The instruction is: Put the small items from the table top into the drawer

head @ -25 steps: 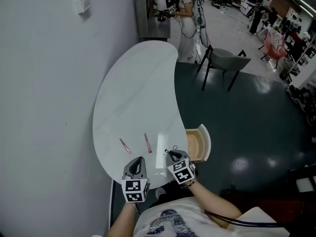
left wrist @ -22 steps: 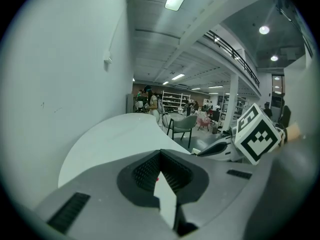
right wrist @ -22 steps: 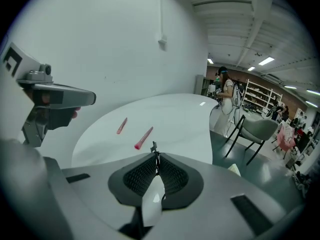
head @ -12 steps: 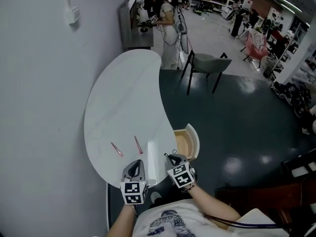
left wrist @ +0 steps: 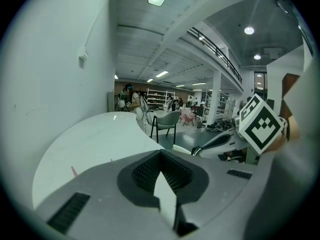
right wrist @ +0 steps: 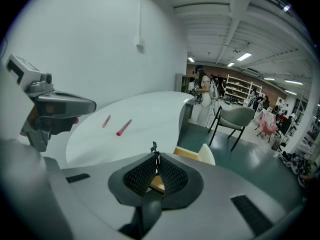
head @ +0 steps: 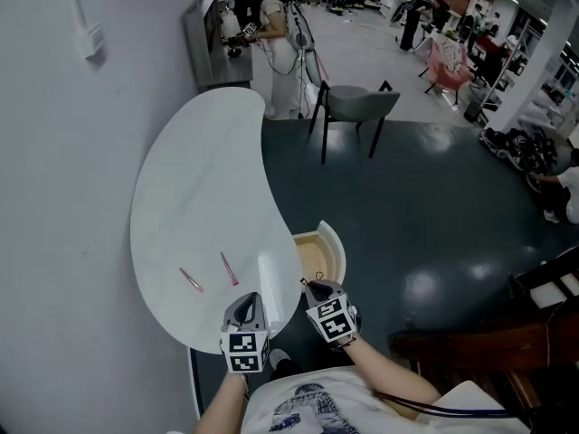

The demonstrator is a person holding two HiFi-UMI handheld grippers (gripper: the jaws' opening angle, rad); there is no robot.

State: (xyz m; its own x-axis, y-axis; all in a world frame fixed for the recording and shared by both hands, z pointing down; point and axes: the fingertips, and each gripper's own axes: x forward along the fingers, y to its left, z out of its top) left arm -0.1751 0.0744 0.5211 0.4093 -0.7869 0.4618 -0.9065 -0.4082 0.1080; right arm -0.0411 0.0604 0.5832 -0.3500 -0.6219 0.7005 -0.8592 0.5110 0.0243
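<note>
Right gripper (right wrist: 156,155) is clenched on a tiny black clip (right wrist: 154,147) (too small to tell more), near the open drawer (head: 335,253). Left gripper (left wrist: 161,154) is closed and empty over the tabletop (head: 199,179). Two pink sticks (head: 229,268) (head: 190,280) lie on it, just beyond the left gripper.

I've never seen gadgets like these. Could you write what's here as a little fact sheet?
Table: white curved table beside a wall
Drawer: open drawer at the table's edge
On table: first pink item, second pink item
Right hand-held gripper: shut on a small dark item, pointing toward the drawer
Left hand-held gripper: shut, nothing in it
</note>
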